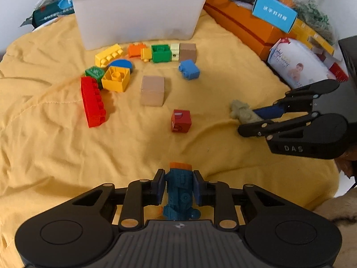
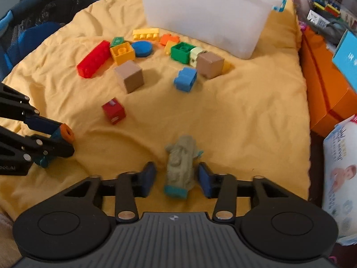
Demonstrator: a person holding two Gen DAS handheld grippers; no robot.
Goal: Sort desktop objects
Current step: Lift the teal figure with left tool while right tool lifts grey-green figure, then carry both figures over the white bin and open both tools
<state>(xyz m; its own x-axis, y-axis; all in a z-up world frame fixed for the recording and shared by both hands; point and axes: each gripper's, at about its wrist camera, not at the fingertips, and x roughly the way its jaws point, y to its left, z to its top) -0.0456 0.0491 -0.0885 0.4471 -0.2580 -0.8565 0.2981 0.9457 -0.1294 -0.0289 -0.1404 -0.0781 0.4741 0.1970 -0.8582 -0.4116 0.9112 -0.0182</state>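
We are gripping a teal toy figure (image 1: 180, 192) with an orange cap between the blue pads of our left gripper (image 1: 179, 186), which is clamped tight on its ribbed, sculpted body just above the yellow quilt (image 1: 55, 151). Our right gripper (image 2: 176, 179) is standing wide around an olive-green toy figure (image 2: 181, 167) with a teal base; the figure is lying on the quilt between the pads, and a gap is showing on both sides, so nothing is holding it.

Farther out, the loose blocks are sitting scattered before a translucent white bin (image 1: 138, 11): a long red brick (image 1: 93, 101), a yellow square brick (image 1: 116, 78) beside a blue disc (image 1: 121, 64), a yellow studded brick (image 1: 108, 54), an orange brick (image 1: 135, 49), a green brick (image 1: 161, 53) touching a pale cream block (image 1: 175, 52), two plain wooden cubes (image 1: 153, 90), a blue brick (image 1: 189, 69) and a small red cube (image 1: 181, 120) lying nearest to us
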